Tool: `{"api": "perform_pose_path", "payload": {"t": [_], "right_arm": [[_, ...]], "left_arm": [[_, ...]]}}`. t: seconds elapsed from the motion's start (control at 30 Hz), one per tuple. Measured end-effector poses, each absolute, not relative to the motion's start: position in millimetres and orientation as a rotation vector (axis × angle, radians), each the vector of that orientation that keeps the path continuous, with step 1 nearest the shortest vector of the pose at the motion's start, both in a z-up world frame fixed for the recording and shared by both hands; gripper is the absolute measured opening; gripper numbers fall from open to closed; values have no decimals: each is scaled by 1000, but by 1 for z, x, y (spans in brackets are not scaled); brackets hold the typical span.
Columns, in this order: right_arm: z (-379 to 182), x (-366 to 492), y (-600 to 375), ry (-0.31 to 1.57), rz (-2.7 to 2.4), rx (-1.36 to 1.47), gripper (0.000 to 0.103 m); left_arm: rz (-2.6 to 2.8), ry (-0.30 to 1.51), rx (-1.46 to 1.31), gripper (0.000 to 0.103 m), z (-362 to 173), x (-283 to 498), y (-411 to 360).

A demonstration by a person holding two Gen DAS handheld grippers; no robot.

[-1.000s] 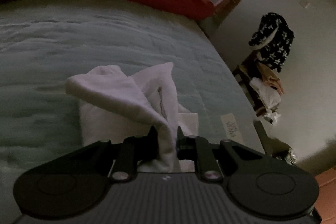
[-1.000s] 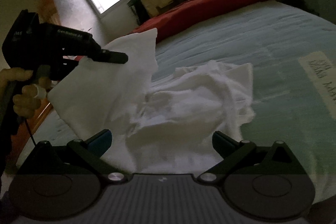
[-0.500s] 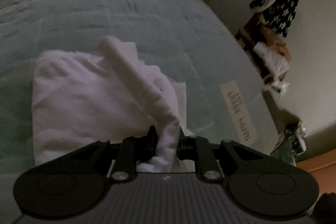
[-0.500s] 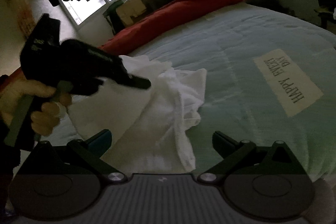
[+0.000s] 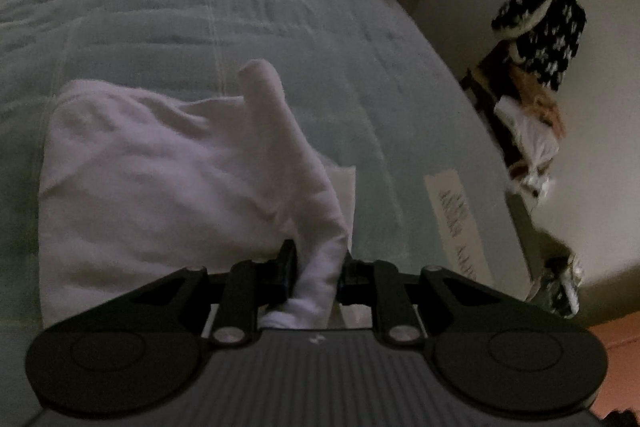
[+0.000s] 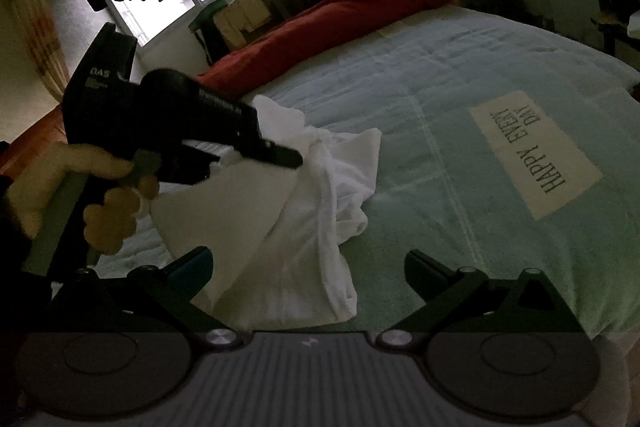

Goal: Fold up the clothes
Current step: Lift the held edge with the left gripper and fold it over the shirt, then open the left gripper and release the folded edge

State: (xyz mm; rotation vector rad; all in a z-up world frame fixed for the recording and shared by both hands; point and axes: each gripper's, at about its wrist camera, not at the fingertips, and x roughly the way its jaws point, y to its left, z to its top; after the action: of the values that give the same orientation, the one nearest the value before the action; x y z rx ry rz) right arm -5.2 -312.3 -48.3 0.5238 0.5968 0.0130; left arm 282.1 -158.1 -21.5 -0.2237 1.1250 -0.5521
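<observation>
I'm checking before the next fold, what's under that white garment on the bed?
Under the white garment only the pale green bedspread shows around its edges. The left gripper pinches a fold of it. Anything beneath the cloth is covered.

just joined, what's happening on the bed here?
A person is folding a white garment on a pale green bedspread, with a handheld gripper in each hand. The left gripper is shut on a bunched fold of the cloth, holding it over the rest of the garment. The right gripper is open near the garment's near edge, gripping nothing.
</observation>
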Motion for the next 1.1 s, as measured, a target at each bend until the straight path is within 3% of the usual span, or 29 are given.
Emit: {"api": "perform_pose_path", "payload": {"t": [0.23, 0.3, 0.37, 0.43, 0.6, 0.8, 1.1], "right_arm": [[-52, 0, -311, 620, -1, 518, 103], [-52, 1, -310, 628, -1, 505, 103], [-51, 1, -309, 634, -3, 493, 103], [-51, 2, -308, 637, -7, 486, 103], [-51, 1, -307, 635, -15, 478, 103], [-50, -1, -307, 634, -22, 483, 103], [-46, 0, -302, 625, -11, 465, 103]], "left_arm": [[-535, 1147, -224, 19, -36, 293, -174], [-546, 1158, -182, 31, -41, 293, -183], [-569, 1159, -170, 51, -42, 292, -188], [-601, 1154, -174, 60, -36, 289, -191], [-665, 1096, -134, 62, -14, 277, -184], [-688, 873, 122, 69, 9, 235, -143], [-627, 672, 406, 80, -17, 139, -63]]}}
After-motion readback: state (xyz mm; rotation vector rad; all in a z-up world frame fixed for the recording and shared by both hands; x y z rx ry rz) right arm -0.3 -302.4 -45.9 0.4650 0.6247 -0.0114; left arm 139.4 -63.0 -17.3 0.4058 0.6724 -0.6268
